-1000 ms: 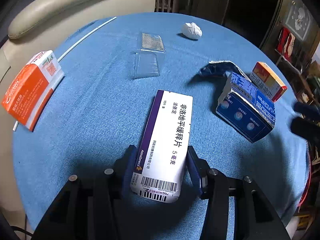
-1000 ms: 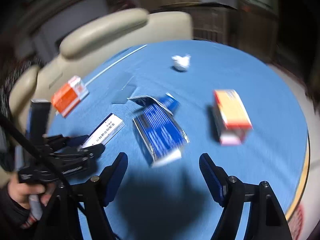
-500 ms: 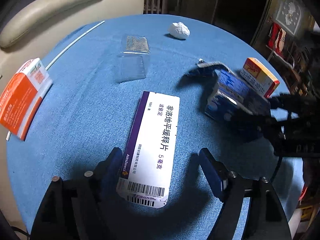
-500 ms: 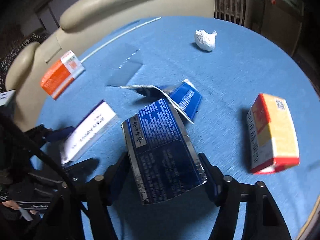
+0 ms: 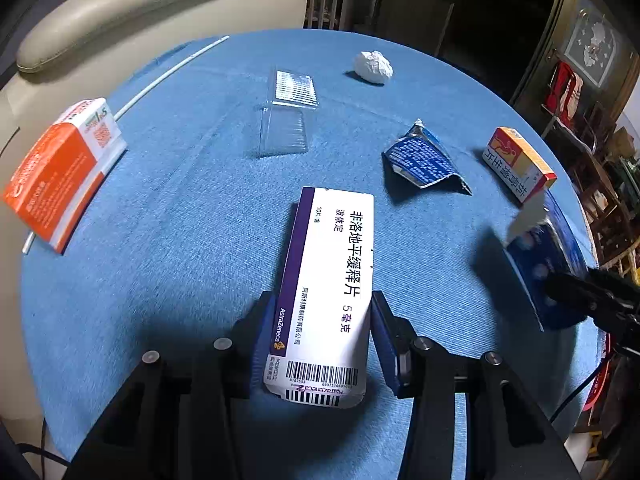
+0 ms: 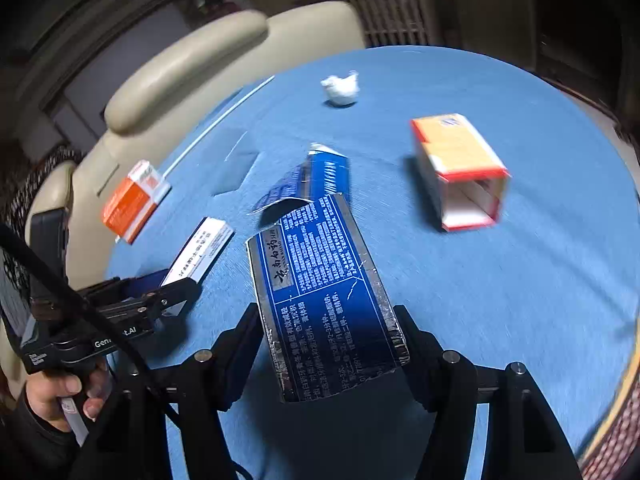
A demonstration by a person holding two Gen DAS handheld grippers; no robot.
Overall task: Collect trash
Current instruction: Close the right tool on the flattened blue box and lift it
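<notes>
A white medicine box with a purple stripe [image 5: 332, 264] lies lengthwise between the fingers of my left gripper [image 5: 320, 300]. The jaws are closing and both pads press on its sides. My right gripper [image 6: 326, 312] is shut on a dark blue box with silver edges [image 6: 320, 280], held clear of the blue tablecloth [image 6: 480, 300]. In the left wrist view that blue box [image 5: 540, 264] hangs at the right edge. The right wrist view shows a hand holding the left gripper [image 6: 176, 284] on the white box [image 6: 200, 250].
On the round table lie a torn blue wrapper piece [image 5: 424, 160], an open orange-yellow box [image 6: 460, 168], an orange and white box [image 5: 60, 172], a clear plastic tray [image 5: 286, 120], a crumpled white paper ball [image 5: 374, 66] and a thin white stick [image 5: 168, 70]. A beige chair [image 5: 120, 0] stands behind.
The left jaws opened wide around the white box, then shut on it again. The right gripper came down over the blue box, gripped it and lifted it, leaving the torn piece behind.
</notes>
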